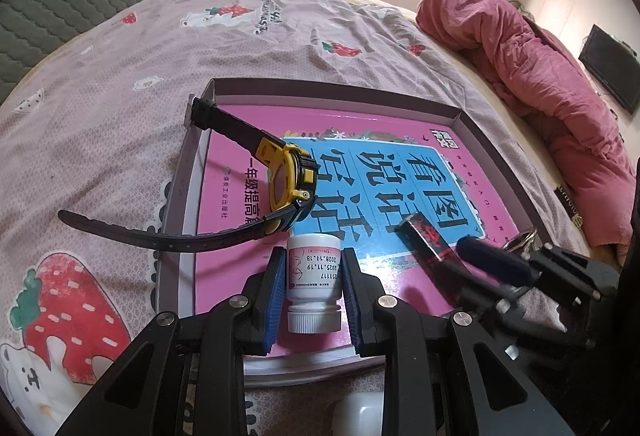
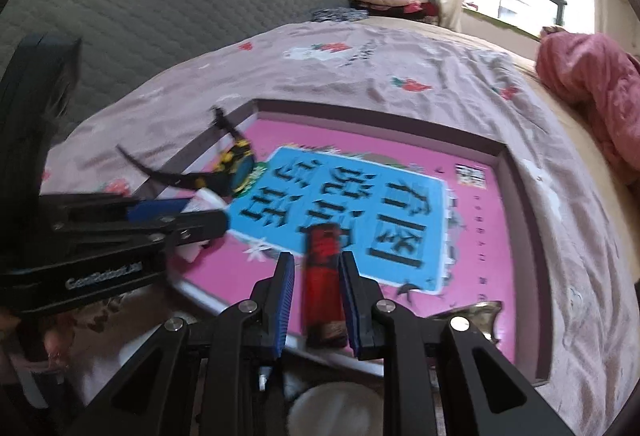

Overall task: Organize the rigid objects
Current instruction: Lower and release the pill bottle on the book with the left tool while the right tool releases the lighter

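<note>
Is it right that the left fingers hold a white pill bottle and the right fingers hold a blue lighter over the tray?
Not quite: the lighter is red, as the right wrist view shows. The white pill bottle and tray are right.

Watch [image 1: 288, 180] left of bottle [image 1: 313, 280], in tray [image 1: 460, 116]

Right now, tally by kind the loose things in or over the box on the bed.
Book: 1
Wristwatch: 1
White pill bottle, in the left tongs: 1
Red lighter, in the right tongs: 1
Total: 4
</note>
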`<state>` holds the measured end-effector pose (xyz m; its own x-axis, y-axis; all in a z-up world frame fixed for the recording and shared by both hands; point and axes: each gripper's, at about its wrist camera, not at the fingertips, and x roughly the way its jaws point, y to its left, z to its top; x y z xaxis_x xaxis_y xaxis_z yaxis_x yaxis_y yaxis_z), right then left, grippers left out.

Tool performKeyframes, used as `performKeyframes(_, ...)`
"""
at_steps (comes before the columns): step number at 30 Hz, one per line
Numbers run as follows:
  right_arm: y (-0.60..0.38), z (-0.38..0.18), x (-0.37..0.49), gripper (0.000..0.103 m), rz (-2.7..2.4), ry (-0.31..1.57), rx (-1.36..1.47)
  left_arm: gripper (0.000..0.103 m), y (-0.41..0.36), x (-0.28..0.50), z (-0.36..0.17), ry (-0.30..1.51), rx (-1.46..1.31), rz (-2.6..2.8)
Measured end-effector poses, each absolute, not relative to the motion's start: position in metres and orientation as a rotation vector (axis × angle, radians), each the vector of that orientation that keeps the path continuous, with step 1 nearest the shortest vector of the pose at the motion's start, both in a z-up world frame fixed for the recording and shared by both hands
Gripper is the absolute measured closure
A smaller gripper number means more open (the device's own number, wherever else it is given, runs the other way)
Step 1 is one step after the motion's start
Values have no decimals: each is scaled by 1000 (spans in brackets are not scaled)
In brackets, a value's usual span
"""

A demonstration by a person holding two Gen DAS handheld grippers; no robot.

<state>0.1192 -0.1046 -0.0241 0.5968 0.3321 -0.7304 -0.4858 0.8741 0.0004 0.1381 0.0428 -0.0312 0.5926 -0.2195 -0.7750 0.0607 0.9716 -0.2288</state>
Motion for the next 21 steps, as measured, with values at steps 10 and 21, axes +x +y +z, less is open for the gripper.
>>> performKeyframes(10,-113,-24,121,80,460,809,-163,76,44,138,-32,925,-185,-159)
performKeyframes(21,-129,-22,129,80,453,834,-47,76,42,139,-34,933,-166,-153)
